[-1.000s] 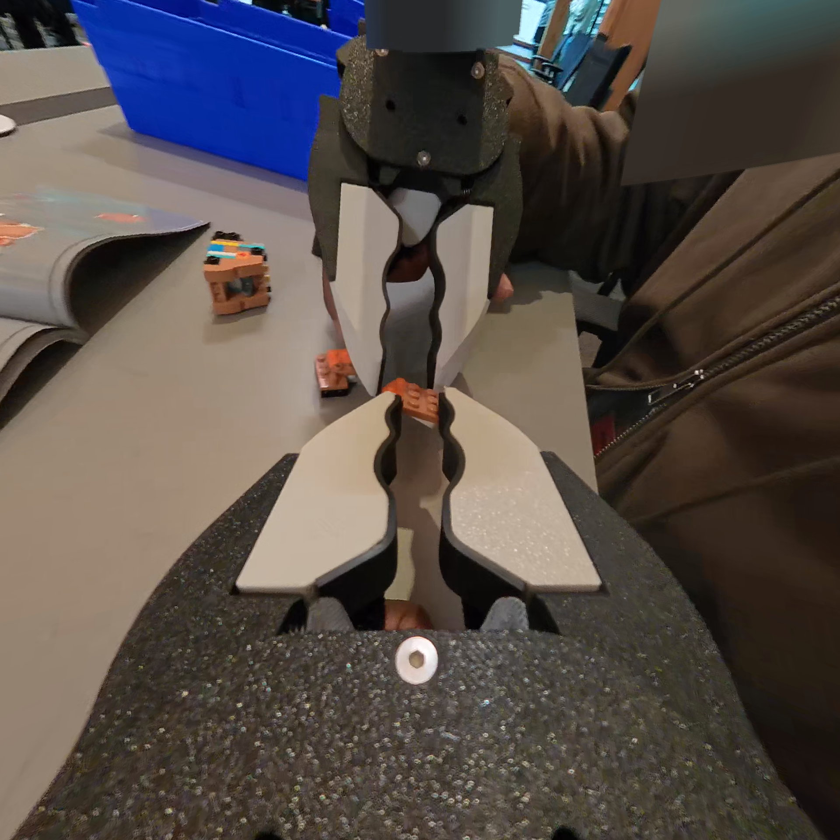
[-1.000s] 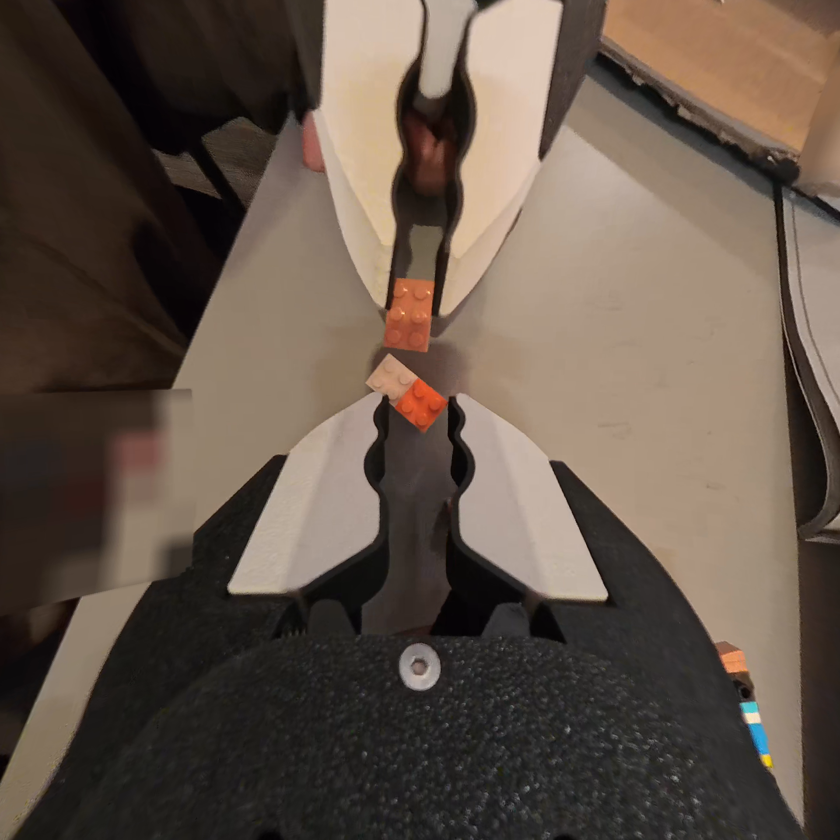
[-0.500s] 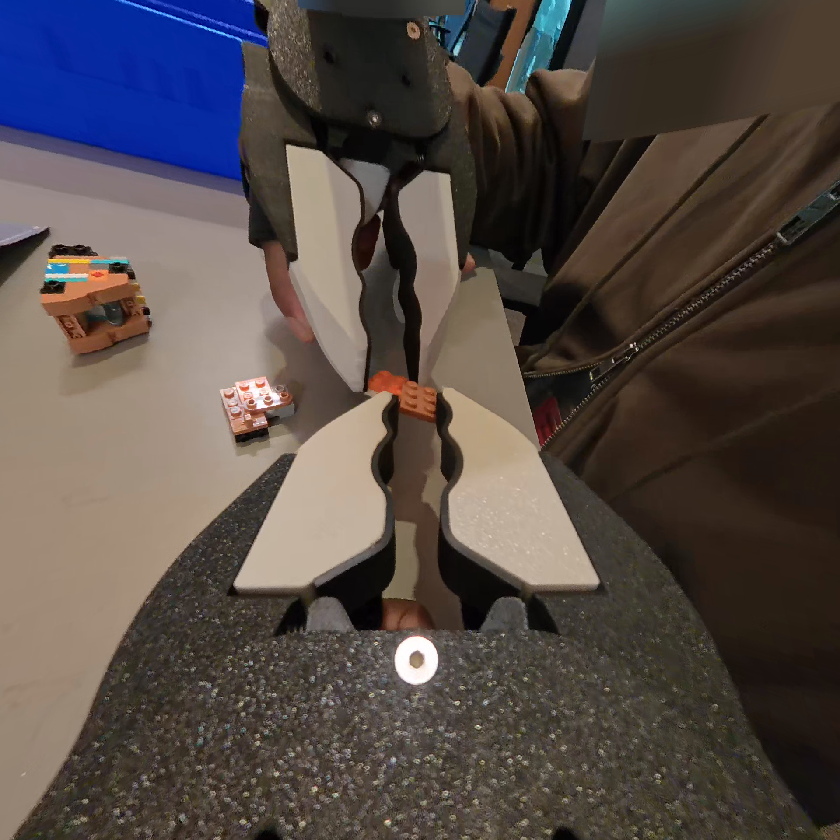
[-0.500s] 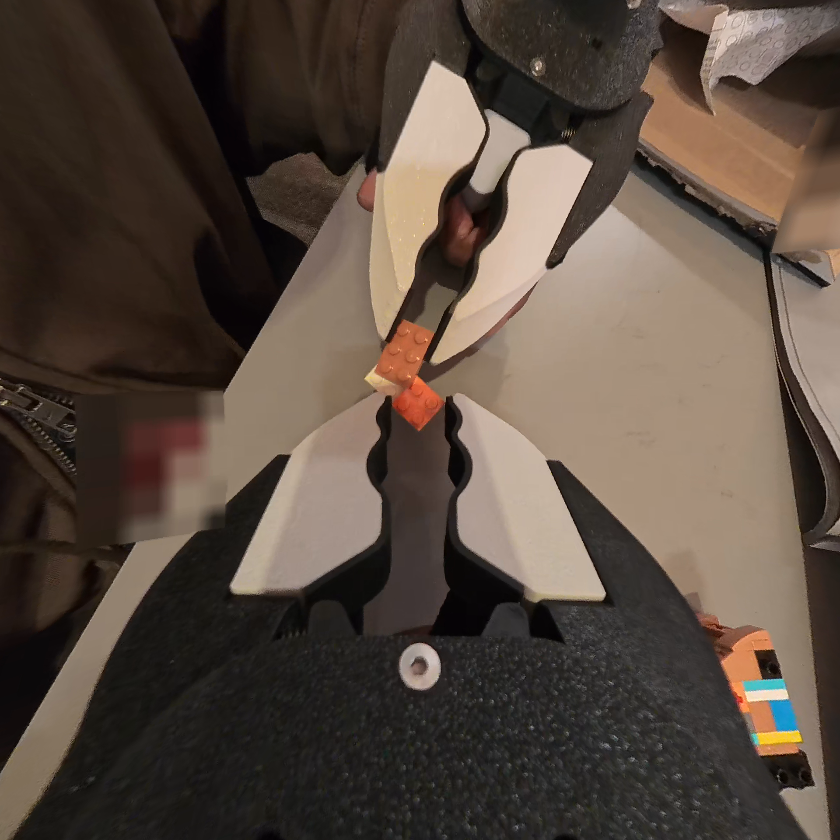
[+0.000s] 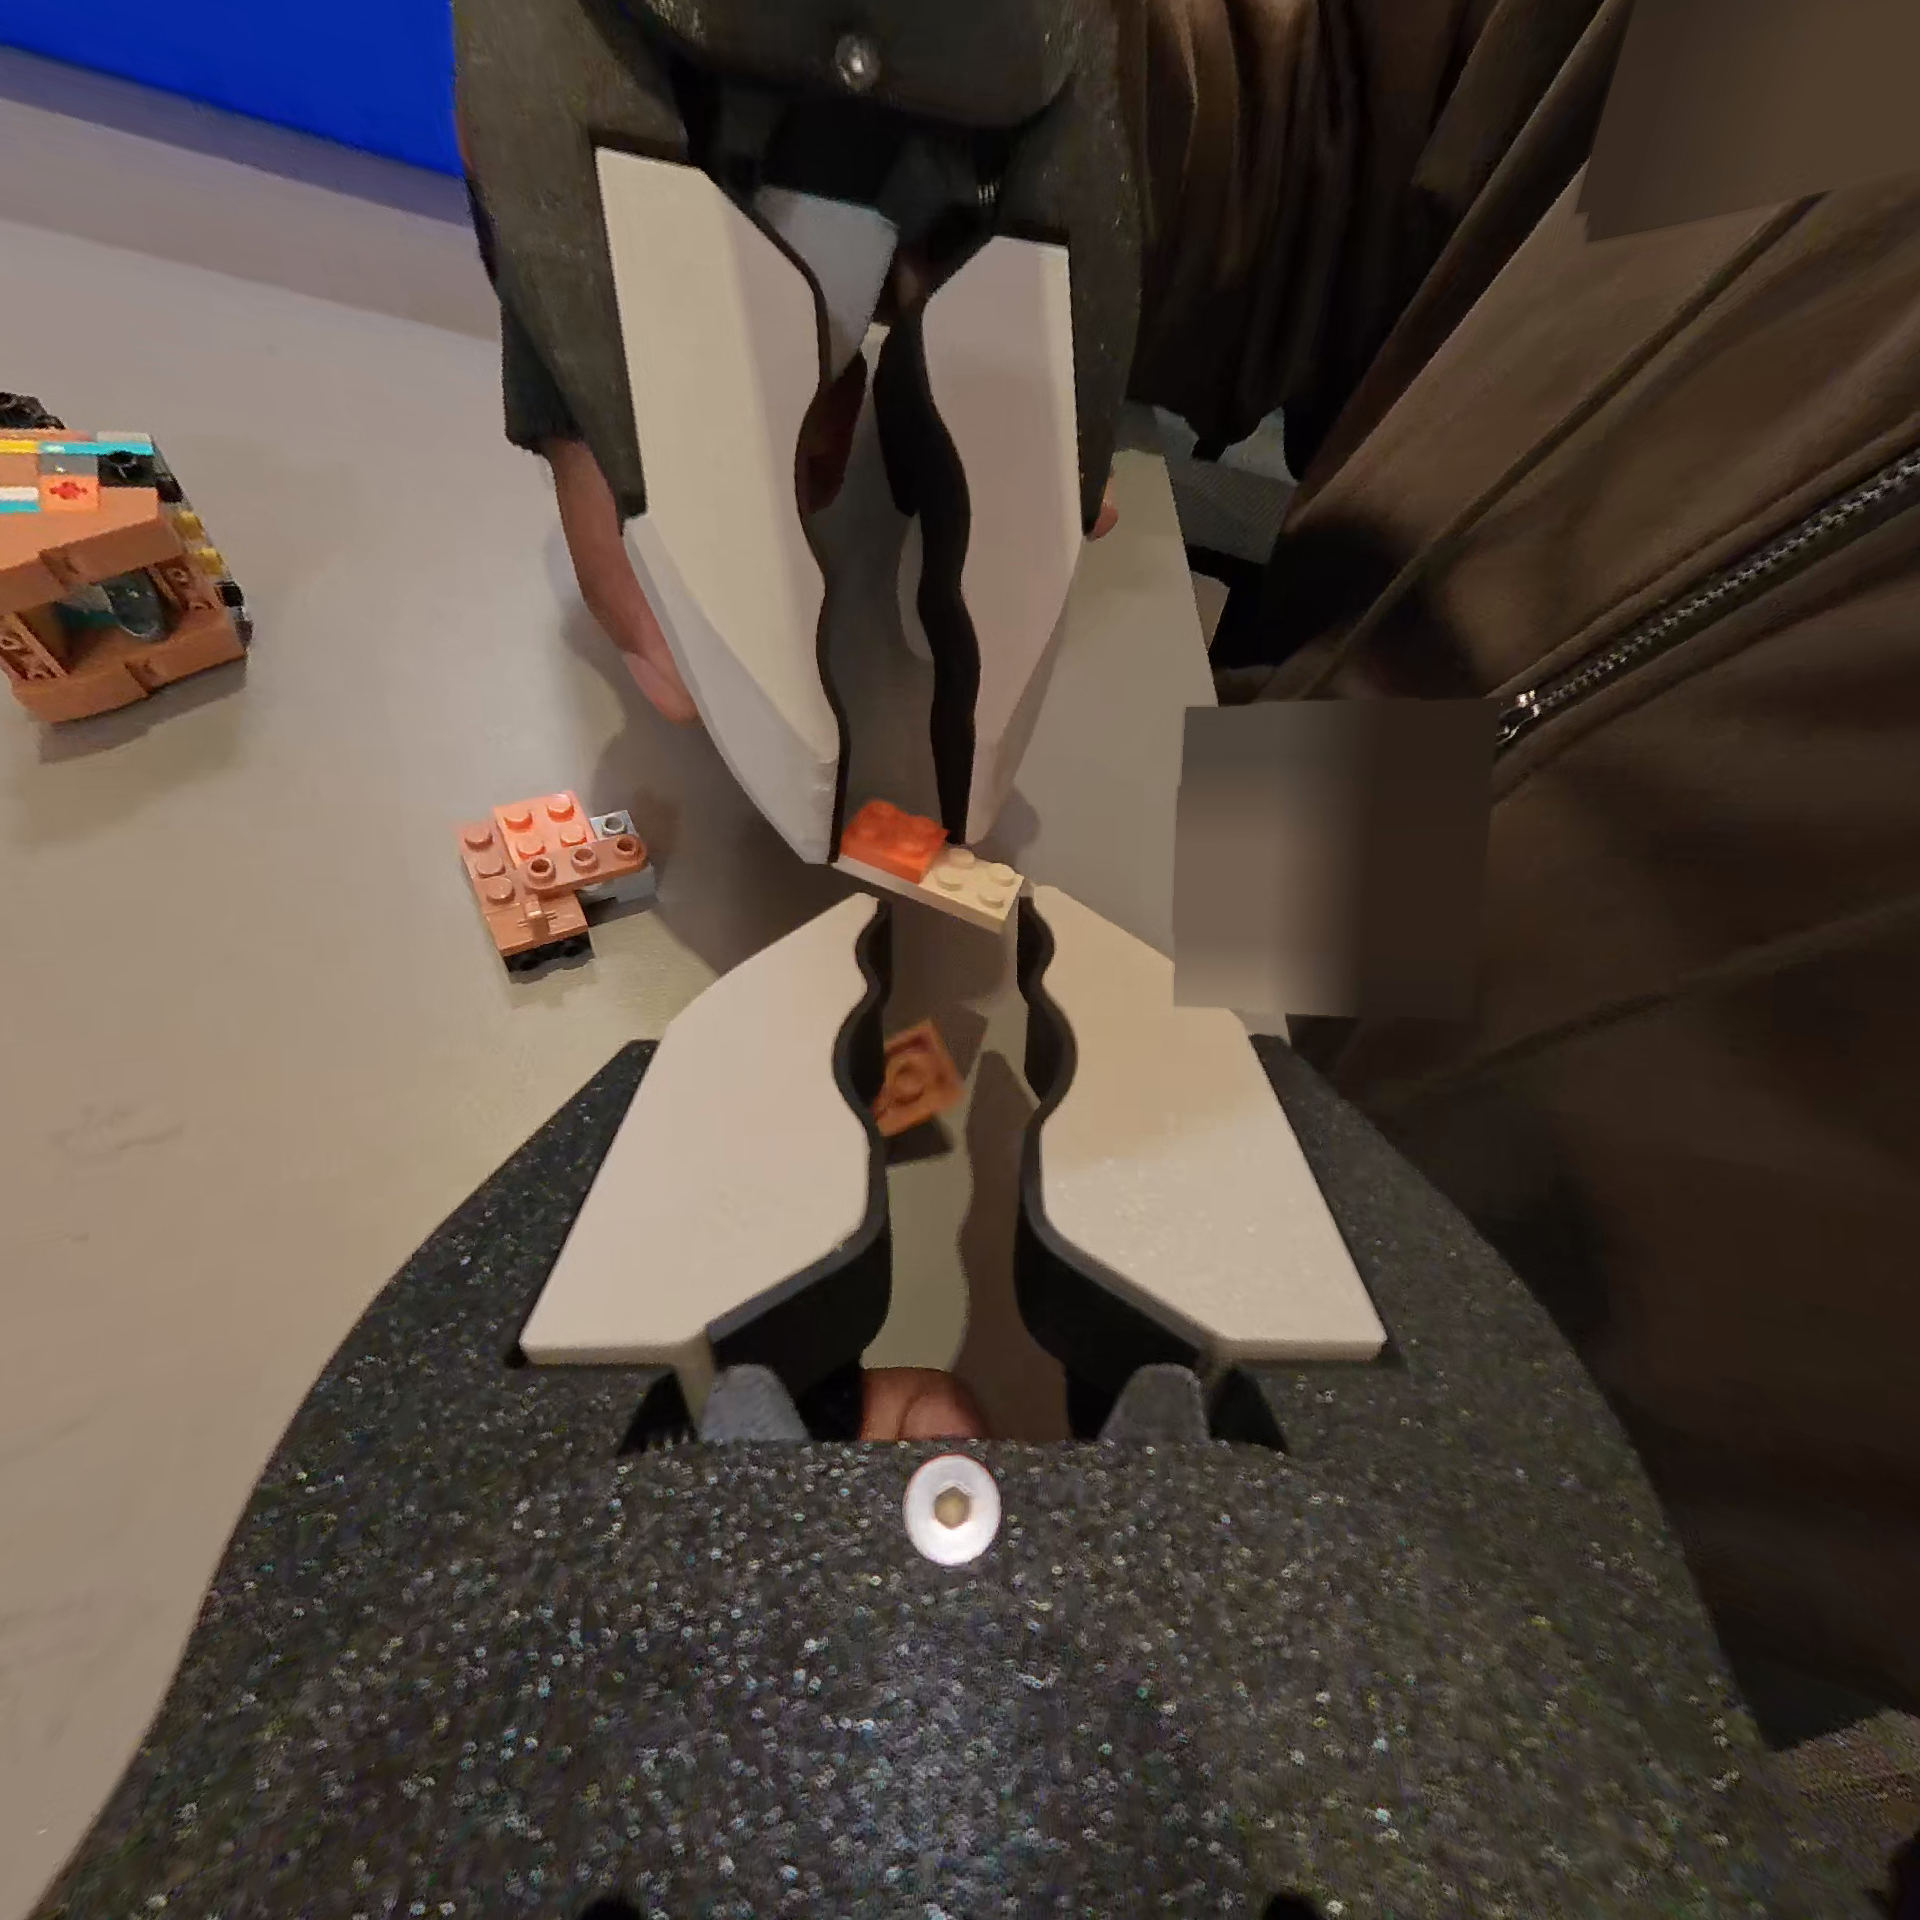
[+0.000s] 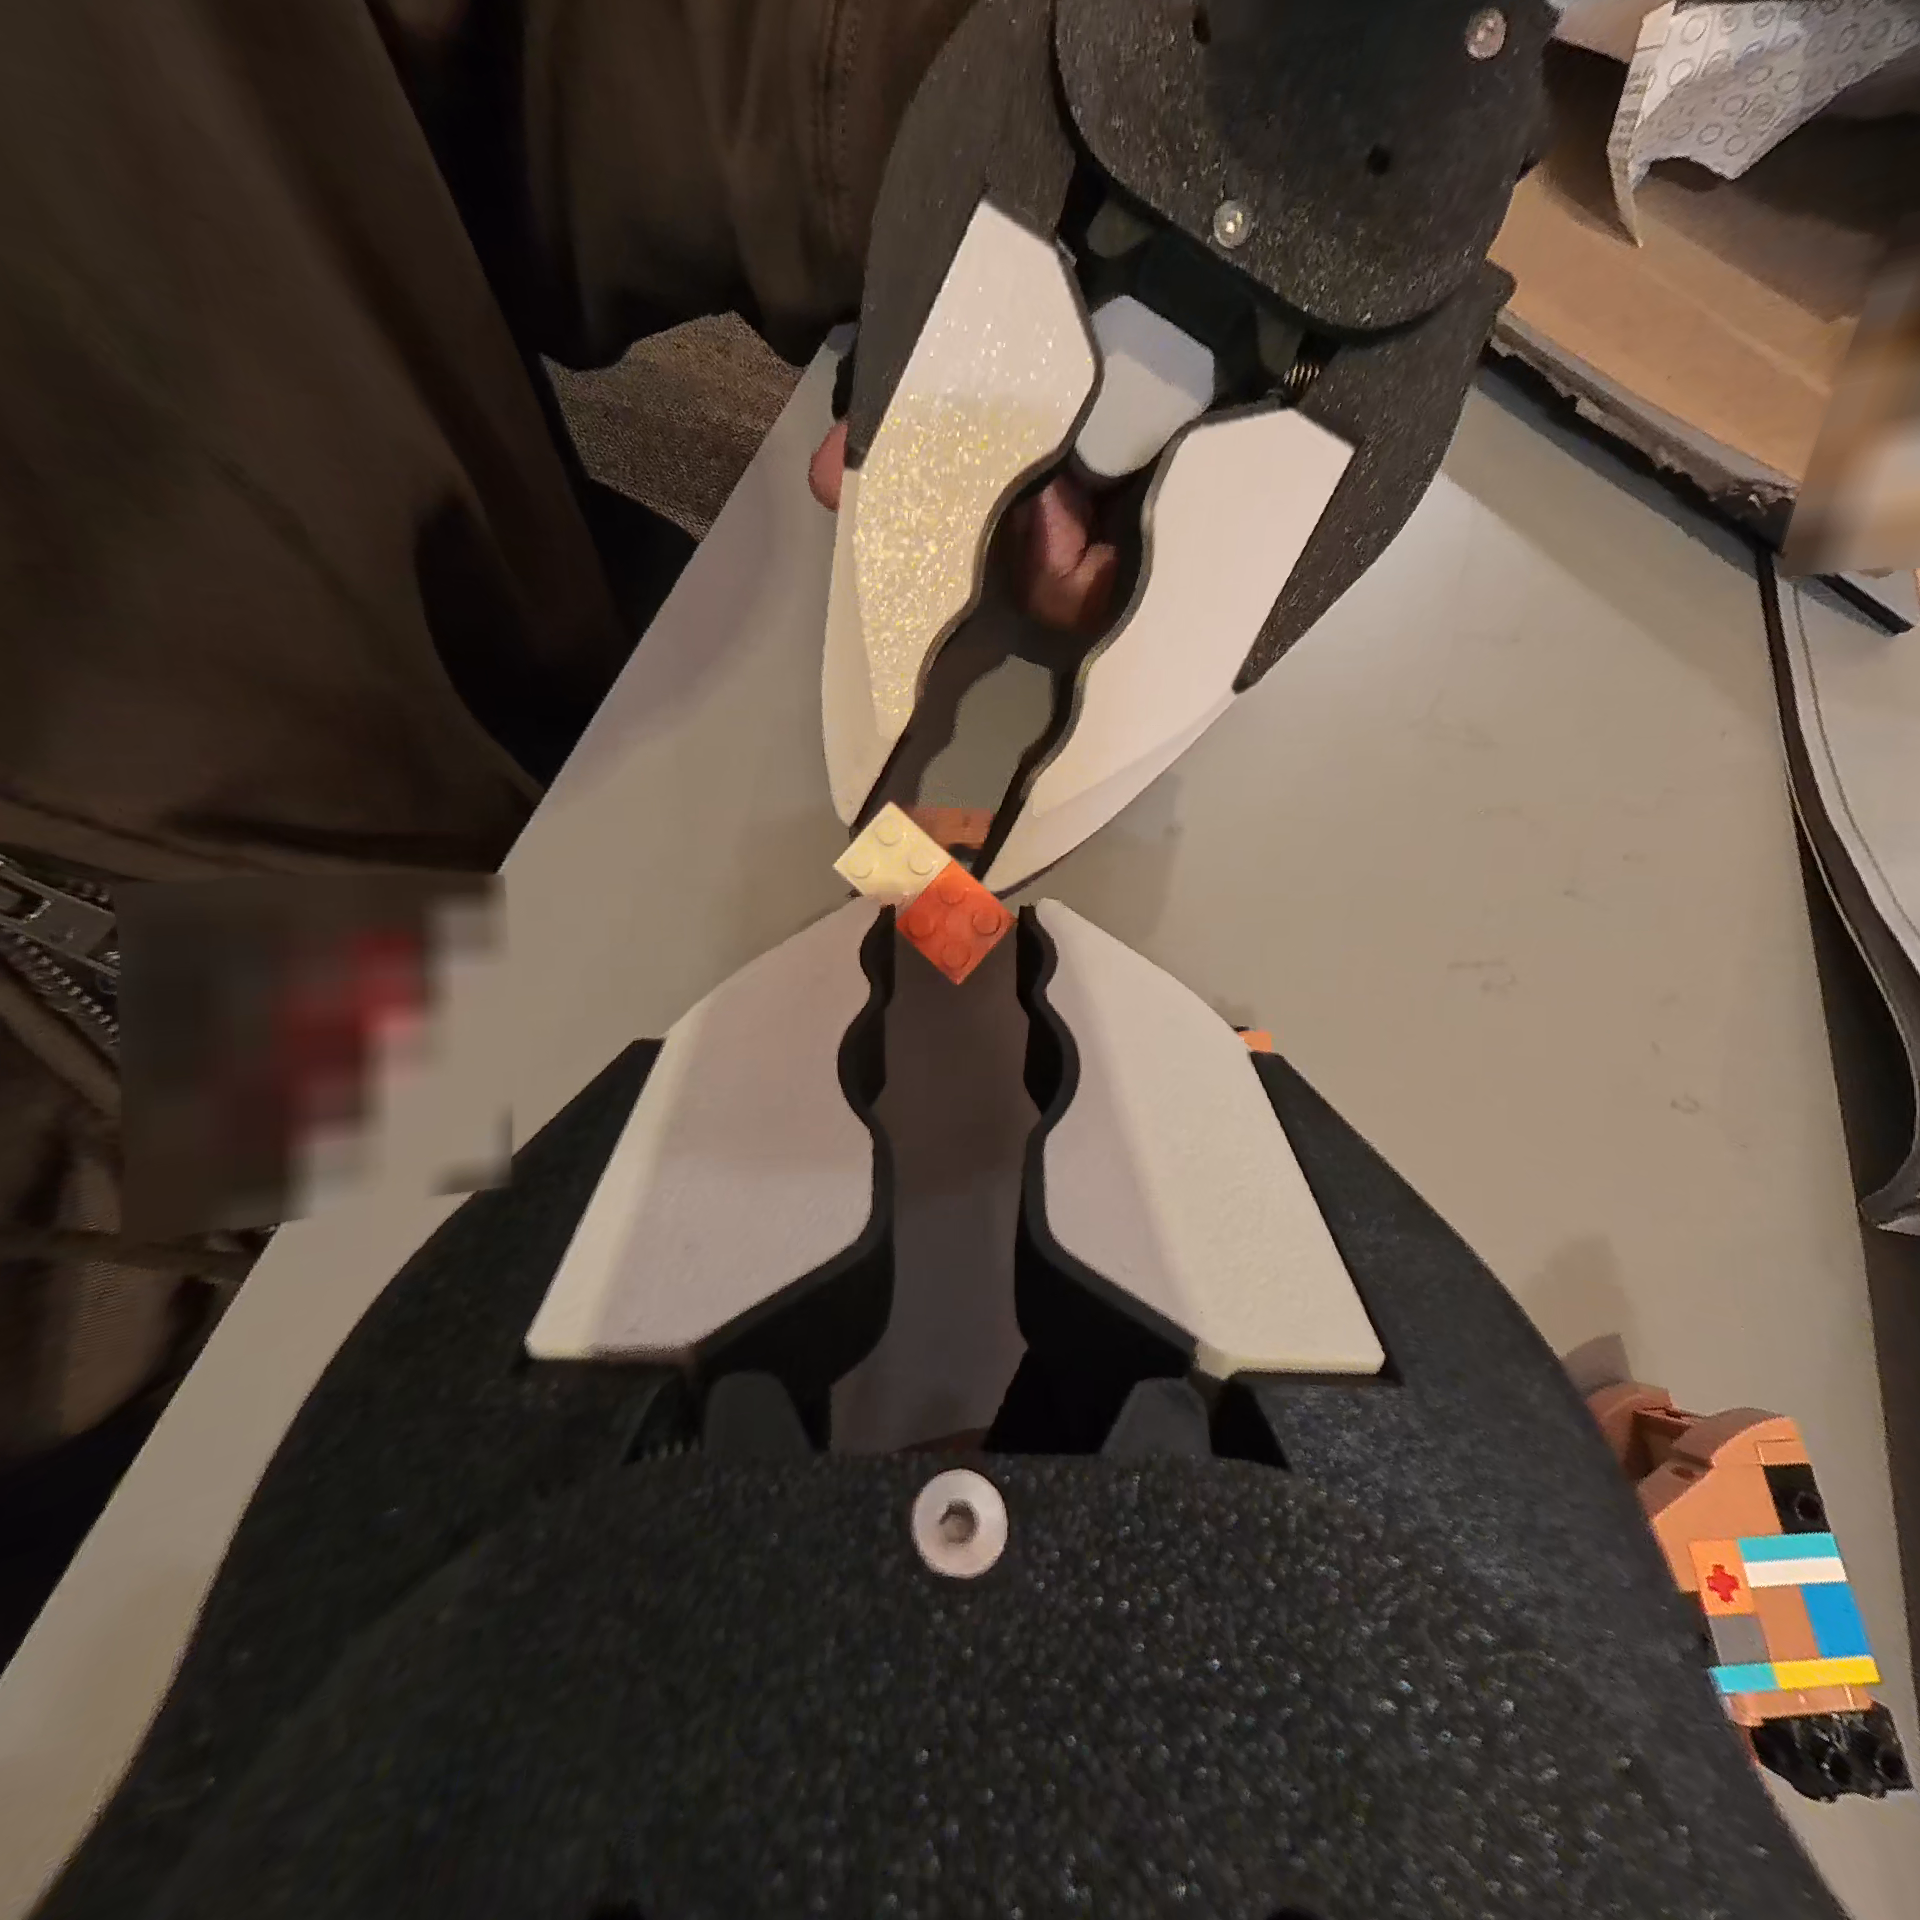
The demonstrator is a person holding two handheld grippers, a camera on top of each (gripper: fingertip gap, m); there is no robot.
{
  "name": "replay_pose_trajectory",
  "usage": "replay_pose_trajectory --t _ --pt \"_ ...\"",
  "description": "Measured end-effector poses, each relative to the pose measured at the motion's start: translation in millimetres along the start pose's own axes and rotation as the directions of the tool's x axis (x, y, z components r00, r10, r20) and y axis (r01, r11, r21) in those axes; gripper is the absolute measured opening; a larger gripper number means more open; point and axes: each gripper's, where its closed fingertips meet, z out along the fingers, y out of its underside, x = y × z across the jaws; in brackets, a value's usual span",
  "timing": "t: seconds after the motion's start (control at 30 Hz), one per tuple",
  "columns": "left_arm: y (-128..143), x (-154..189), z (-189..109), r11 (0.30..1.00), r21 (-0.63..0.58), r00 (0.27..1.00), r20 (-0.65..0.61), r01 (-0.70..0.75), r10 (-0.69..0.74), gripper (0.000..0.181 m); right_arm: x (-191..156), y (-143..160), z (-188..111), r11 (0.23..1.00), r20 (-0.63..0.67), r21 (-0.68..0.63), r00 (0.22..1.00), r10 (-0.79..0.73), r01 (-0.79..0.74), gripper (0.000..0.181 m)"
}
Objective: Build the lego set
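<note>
Currently my right tool (image 6: 956, 916) is pinching the orange brick (image 6: 956, 927) between its two tips. The brick sits cornerwise in the grip, studs facing the right wrist camera. It is stacked on a white plate (image 6: 891, 860), whose free half sticks out toward my left tool (image 5: 948, 904). That tool's jaws stand spread. The white end lies right at their tips, and I cannot tell whether it touches either one. The stacked pair is held up over the desk (image 5: 260, 1039), above the edge nearest the person's brown zipped jacket (image 5: 1662, 935).

Directly below, seen through the gap of the left tool, a loose orange plate (image 5: 920, 1075) lies flat on the desk. Farther in from that edge rests a small assembly (image 5: 551, 868) of tan-orange plates with a grey piece and a black underside. Well beyond it stands the bigger tan build (image 6: 1766, 1579), which carries teal, white, blue and yellow stripes and one orange tile printed with a small red mark. Any lettering on the studs is too small for me to read.

A blue bin (image 5: 208, 62) stands along the far side of the desk. At the opposite side I see the curled edge of a booklet (image 6: 1860, 935) and crumpled paper printed with circles (image 6: 1745, 83).
</note>
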Motion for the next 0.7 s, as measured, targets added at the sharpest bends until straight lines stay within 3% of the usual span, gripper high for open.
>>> replay_pose_trajectory --t 0.27,0.53,0.7 --pt "-4 -5 -1 1.000 0.016 0.998 0.058 0.019 -0.020 0.028 2 6 -2 1.000 -0.006 -0.005 1.000 0.009 -0.009 0.022" --pt "-17 -3 -1 0.957 0.106 0.961 0.038 0.270 -0.275 0.027 -5 -3 -8 0.997 0.018 0.022 0.997 -0.074 0.073 0.022" --pt "-21 3 -1 0.929 0.110 0.936 -0.022 0.352 -0.352 0.027 -11 -7 -11 0.991 0.030 0.001 0.990 -0.136 0.136 0.022"
